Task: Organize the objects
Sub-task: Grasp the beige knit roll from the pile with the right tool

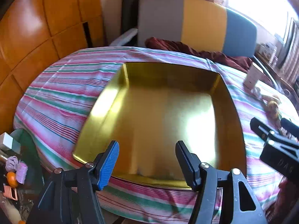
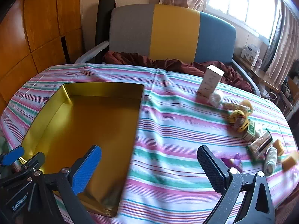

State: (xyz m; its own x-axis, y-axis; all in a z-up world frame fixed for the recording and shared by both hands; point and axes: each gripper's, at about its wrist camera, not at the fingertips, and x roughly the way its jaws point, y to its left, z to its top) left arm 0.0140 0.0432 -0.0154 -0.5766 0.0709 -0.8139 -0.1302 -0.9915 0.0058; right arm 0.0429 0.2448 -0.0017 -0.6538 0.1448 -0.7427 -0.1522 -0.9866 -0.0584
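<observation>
Trouble could come from the soft striped cloth [image 2: 168, 130]: the small snacks [image 2: 241, 119] lie well right of the empty gold tray [image 2: 46, 112]. Left gripper [image 1: 147, 156] hangs half-wide over the tray, right gripper [image 2: 149, 169] wide beside it, both holding nothing; a careless pinch may catch the cloth.

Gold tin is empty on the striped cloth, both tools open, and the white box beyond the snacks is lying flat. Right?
Not quite: the white box stands upright, as the right wrist view shows. The rest holds: the gold tin is empty on the striped cloth, and both the left tool and right tool are open.
</observation>
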